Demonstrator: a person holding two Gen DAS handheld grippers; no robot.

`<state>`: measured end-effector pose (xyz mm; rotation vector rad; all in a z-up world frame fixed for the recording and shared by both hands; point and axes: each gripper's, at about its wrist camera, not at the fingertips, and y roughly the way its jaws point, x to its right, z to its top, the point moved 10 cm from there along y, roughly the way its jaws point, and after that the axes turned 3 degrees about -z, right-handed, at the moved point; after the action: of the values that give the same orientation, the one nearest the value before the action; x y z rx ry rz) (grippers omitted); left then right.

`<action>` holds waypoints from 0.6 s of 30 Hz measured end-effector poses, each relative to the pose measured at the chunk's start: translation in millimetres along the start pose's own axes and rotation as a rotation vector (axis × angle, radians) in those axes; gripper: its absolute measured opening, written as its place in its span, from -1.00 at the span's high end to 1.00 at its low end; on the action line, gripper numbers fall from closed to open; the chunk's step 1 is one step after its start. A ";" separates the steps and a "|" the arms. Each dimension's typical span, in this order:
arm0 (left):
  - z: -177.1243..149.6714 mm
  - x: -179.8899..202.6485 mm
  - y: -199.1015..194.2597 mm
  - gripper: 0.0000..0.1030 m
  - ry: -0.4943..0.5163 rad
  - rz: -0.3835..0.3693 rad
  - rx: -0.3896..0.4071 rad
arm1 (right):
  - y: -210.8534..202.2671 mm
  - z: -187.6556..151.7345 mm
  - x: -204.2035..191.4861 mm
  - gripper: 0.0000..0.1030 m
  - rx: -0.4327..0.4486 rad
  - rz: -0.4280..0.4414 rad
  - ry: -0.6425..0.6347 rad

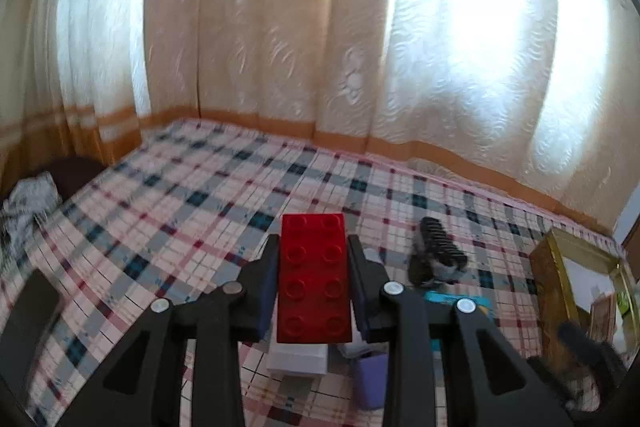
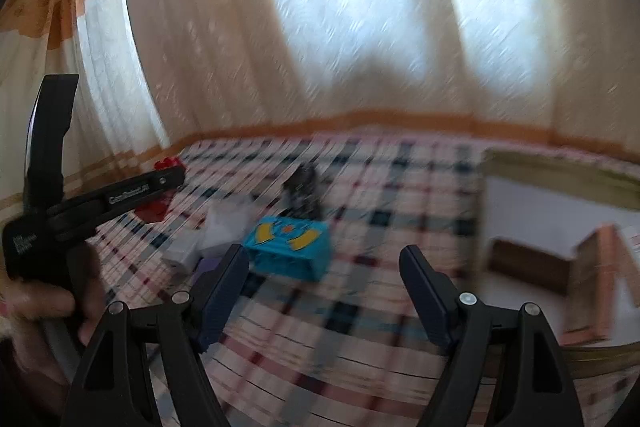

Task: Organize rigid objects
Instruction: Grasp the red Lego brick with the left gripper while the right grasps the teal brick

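Note:
My left gripper (image 1: pixel 314 247) is shut on a red studded brick (image 1: pixel 314 275) and holds it above the plaid bed. Under it lie a white block (image 1: pixel 298 357) and a purple piece (image 1: pixel 370 379). My right gripper (image 2: pixel 324 263) is open and empty above the plaid cover. In the blurred right wrist view, a blue box with yellow marks (image 2: pixel 290 245) lies just beyond the fingers. The left gripper (image 2: pixel 100 203) shows at the left, with the red brick (image 2: pixel 170 163) in it. A gold-rimmed open box (image 1: pixel 576 275) stands at the right and also shows in the right wrist view (image 2: pixel 560 167).
A black ribbed object (image 1: pixel 438 247) lies on the bed beyond the left gripper. A dark flat item (image 1: pixel 32 307) lies at the left edge. Crumpled cloth (image 1: pixel 28 199) lies at the far left. Curtains hang behind the bed. Brown items (image 2: pixel 592 291) stand inside the box.

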<state>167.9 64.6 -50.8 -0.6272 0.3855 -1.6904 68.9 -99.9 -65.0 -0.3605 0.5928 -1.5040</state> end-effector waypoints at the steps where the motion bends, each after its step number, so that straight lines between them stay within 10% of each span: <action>1: -2.3 -4.5 2.6 0.41 -0.014 -0.001 -0.007 | 9.5 -1.9 -5.8 -0.55 -0.030 0.011 0.004; 18: -3.7 -26.9 1.1 0.41 -0.032 0.060 0.024 | 87.8 -10.9 -25.4 -0.43 -0.254 -0.007 0.069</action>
<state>169.8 90.2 -59.6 -0.6187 0.3570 -1.6239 135.6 -68.5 -120.3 -0.5079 0.8417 -1.4547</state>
